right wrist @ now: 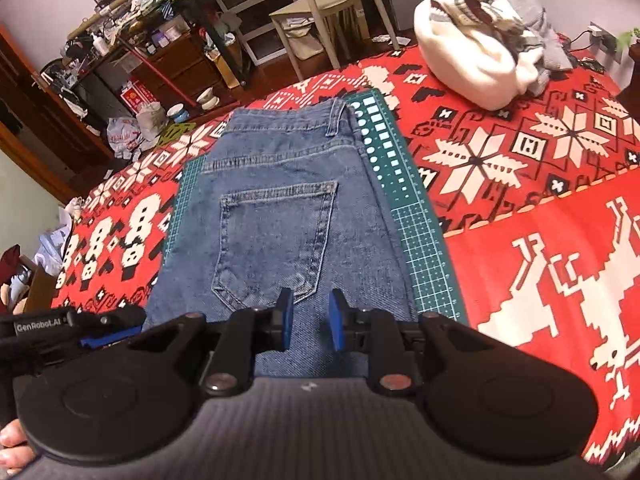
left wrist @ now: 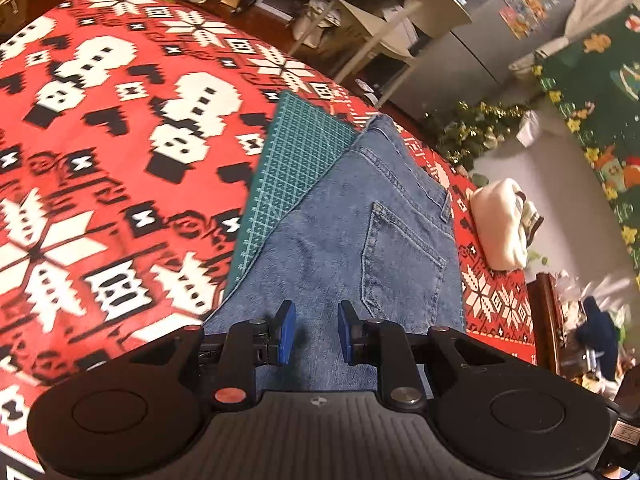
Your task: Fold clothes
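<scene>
On a red blanket with white snowflake and figure patterns lies a green cutting mat, and on the mat a pair of blue jeans, folded lengthwise, back pocket facing up, waistband at the far end. The jeans cover most of the mat — only strips of it show along both sides in the right wrist view.

Left gripper: blue pads apart with a clear gap, nothing between them, held just above the denim near the pocket's lower corner. Whether the pads touch the cloth cannot be told.

Right gripper: blue pads likewise apart, empty, poised over the jeans just below the pocket. The left tool's black body shows at the left edge of this view.

Beyond the jeans, on the same blanket — a pile of clothes, a cream knitted piece in front with grey and striped items behind it, well apart from the mat.

Background: a pale chair and cluttered shelves.
</scene>
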The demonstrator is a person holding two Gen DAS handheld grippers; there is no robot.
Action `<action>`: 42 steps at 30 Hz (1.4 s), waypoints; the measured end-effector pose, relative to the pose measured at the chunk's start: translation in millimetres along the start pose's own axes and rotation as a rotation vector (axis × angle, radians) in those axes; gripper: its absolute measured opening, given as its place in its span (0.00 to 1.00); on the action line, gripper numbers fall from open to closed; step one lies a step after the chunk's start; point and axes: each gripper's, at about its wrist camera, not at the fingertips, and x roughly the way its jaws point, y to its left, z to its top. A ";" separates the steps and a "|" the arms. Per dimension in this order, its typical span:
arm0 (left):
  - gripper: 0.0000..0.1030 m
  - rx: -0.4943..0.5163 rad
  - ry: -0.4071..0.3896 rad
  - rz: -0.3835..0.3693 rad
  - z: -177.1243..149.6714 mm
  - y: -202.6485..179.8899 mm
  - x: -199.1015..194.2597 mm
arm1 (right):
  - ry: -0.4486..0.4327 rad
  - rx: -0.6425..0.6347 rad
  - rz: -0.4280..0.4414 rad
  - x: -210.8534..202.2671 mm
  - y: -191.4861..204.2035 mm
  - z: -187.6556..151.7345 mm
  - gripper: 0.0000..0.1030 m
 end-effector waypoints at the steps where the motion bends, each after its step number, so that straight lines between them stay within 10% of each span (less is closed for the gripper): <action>1: 0.20 0.003 -0.014 0.004 -1.6 -0.3 0.0 | 0.002 0.014 0.010 -0.3 -1.4 -0.4 0.25; 15: 0.13 0.158 -0.011 0.058 -9.4 -27.9 27.7 | 0.030 0.006 -0.005 22.7 15.3 1.0 0.28; 24: 0.04 0.178 0.070 -0.060 -18.7 -44.6 47.6 | 0.110 0.071 0.034 41.0 20.9 -1.9 0.10; 42: 0.07 0.289 0.081 0.034 -36.6 -54.6 54.3 | 0.106 0.130 -0.108 49.8 -5.5 -7.8 0.00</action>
